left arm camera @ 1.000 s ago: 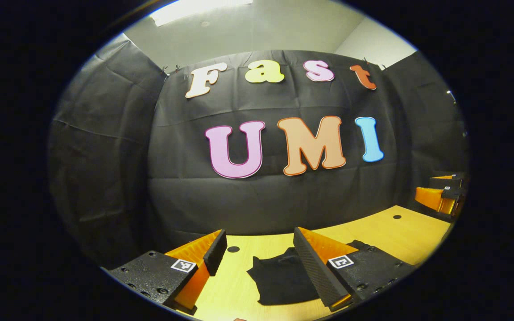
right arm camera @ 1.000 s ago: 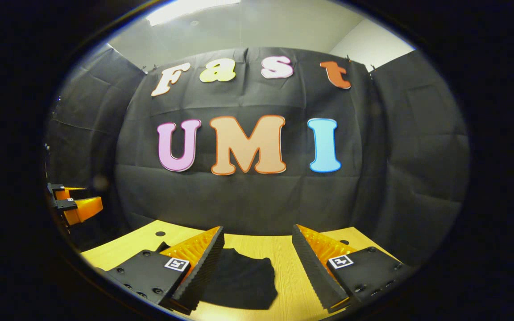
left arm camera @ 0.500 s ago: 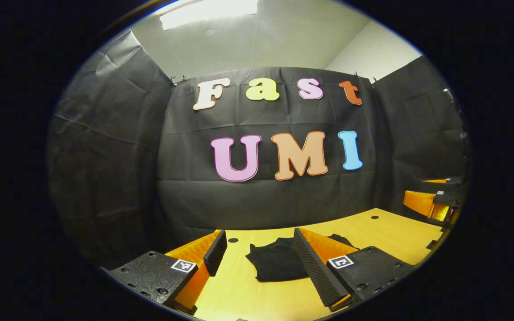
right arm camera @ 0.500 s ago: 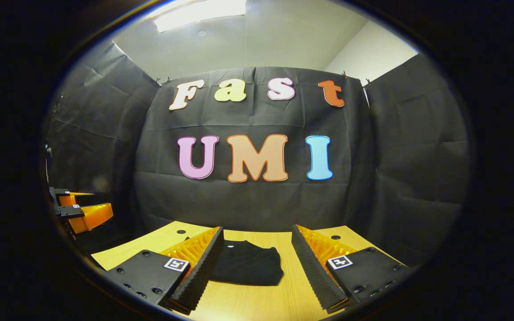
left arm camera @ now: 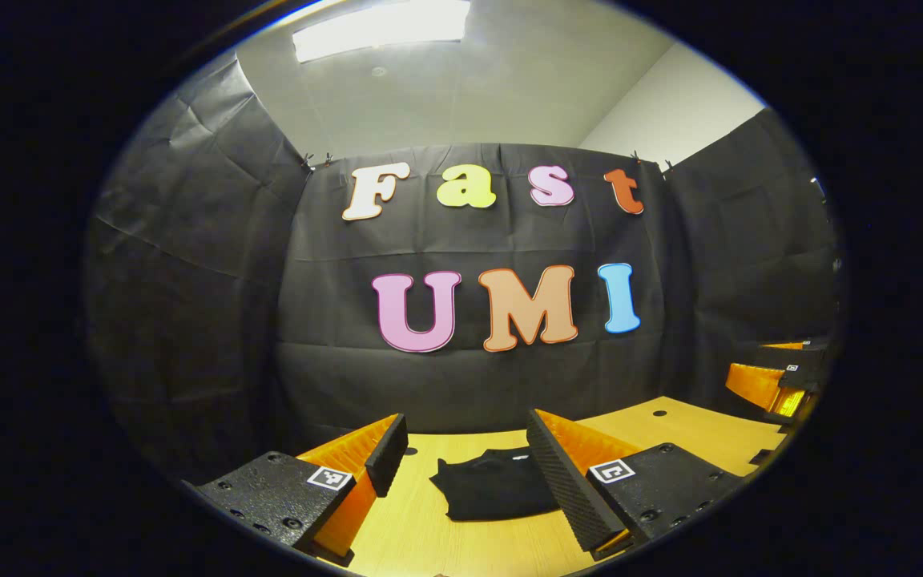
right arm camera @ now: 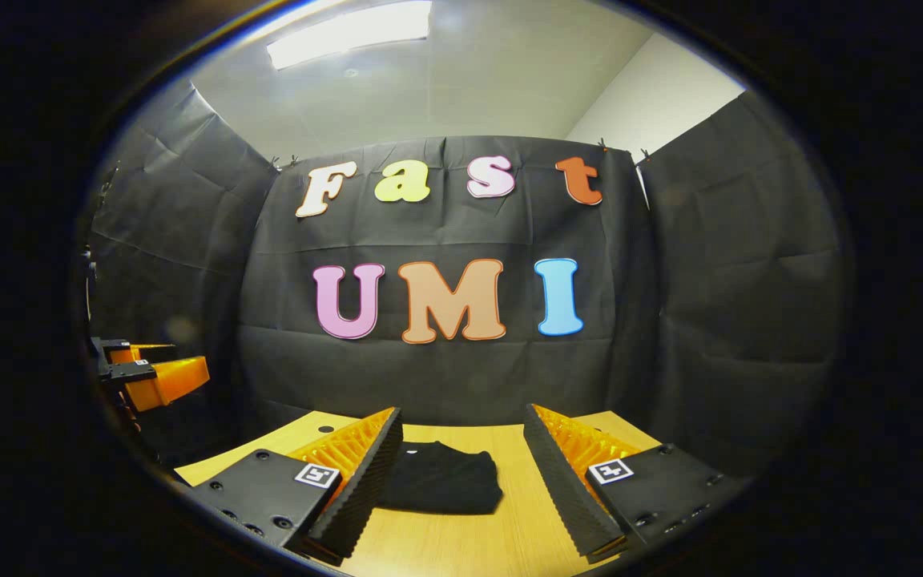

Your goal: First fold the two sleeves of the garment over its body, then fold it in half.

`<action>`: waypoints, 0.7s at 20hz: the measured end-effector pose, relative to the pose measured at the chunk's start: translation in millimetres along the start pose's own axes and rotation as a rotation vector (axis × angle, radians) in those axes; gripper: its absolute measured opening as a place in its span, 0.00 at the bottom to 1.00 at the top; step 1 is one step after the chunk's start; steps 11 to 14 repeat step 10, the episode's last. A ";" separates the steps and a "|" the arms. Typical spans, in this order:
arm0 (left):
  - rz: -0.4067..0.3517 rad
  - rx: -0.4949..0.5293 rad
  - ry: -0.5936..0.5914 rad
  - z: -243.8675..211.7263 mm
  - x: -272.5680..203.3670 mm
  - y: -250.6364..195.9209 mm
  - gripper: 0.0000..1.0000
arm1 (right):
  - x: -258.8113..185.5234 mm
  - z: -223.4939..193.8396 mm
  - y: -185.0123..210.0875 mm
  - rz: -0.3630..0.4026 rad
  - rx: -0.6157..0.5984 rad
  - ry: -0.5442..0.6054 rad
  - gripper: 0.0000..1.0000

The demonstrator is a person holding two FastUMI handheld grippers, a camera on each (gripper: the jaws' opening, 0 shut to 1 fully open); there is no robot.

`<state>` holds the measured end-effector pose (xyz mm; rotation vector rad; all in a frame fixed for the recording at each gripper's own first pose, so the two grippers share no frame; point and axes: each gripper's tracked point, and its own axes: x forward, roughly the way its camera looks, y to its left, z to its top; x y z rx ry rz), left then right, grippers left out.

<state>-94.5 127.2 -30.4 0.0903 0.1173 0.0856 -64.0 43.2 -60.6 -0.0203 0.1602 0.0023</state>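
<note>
Hovering above the near part of the desk [left arm camera: 694, 429], the left claw [left arm camera: 461, 449] points level toward the booth's back wall with its fingers spread wide and nothing between them. Off at the far right edge of the left gripper view you can also catch the right claw [left arm camera: 774, 381], held up off the desk at about the same height.

Over in the right gripper view it's basically the mirror picture: the right claw [right arm camera: 461, 449] sits level over the desk [right arm camera: 461, 545], fingers wide apart and not gripping anything, and the left claw [right arm camera: 153, 377] pokes in from the far left edge, well apart from it.

As for the garment [left arm camera: 493, 489], it's black and lies flat on the light wooden desk as a compact, roughly rectangular bundle, already folded up. No sleeves stick out past the sides. There's a small pale tag showing at its far edge. In the left gripper view it sits just ahead of the claw, partly tucked behind the right finger [left arm camera: 566, 481]. In the right gripper view the garment [right arm camera: 445, 481] sits close to the left finger [right arm camera: 361, 489]. Neither claw is touching it.
</note>
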 end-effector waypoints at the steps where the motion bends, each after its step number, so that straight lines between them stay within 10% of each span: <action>1: 0.002 0.001 -0.001 -1.0 0.5 -0.8 0.92 | 0.7 0.8 -0.9 0.005 0.000 -0.001 0.96; 14: 0.005 -0.001 0.019 -6.8 6.3 -3.7 0.92 | 3.5 -0.9 -8.7 0.007 -0.018 0.003 0.97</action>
